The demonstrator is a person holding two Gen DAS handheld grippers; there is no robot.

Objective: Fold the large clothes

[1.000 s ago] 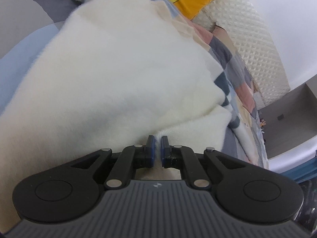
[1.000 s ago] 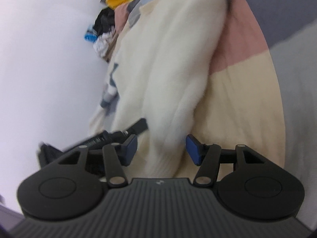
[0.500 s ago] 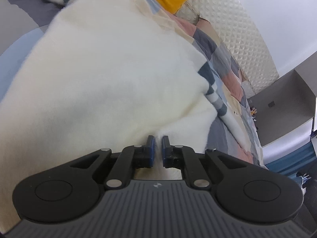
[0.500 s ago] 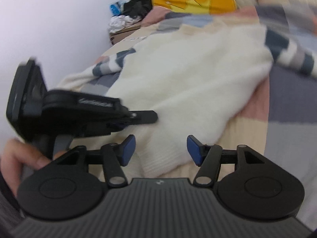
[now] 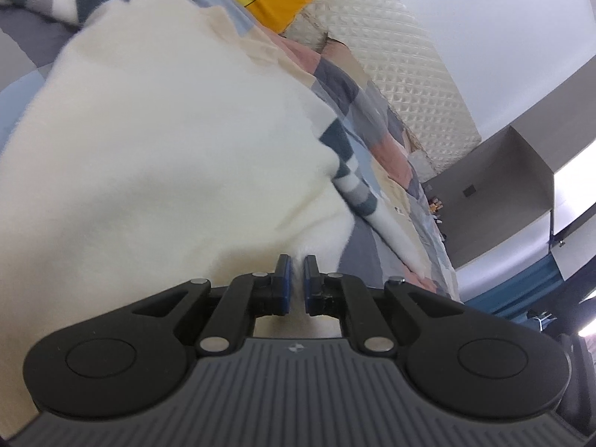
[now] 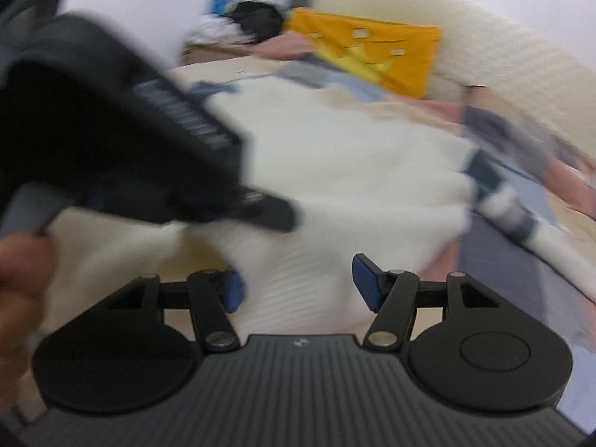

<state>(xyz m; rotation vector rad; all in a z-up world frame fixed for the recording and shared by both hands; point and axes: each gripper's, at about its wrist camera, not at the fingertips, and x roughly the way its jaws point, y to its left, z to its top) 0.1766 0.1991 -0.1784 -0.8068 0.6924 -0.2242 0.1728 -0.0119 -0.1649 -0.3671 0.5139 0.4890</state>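
The left claw (image 5: 294, 279) is pinching the near edge of the cream sweater (image 5: 167, 141) lying across the bed (image 5: 372, 249); the right claw (image 6: 298, 287) is gaping, gripping nothing, so the fold is risking sagging crooked

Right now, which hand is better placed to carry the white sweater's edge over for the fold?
Left: its tongs are already shut on the white sweater. The right tongs are open above it, gripping nothing.
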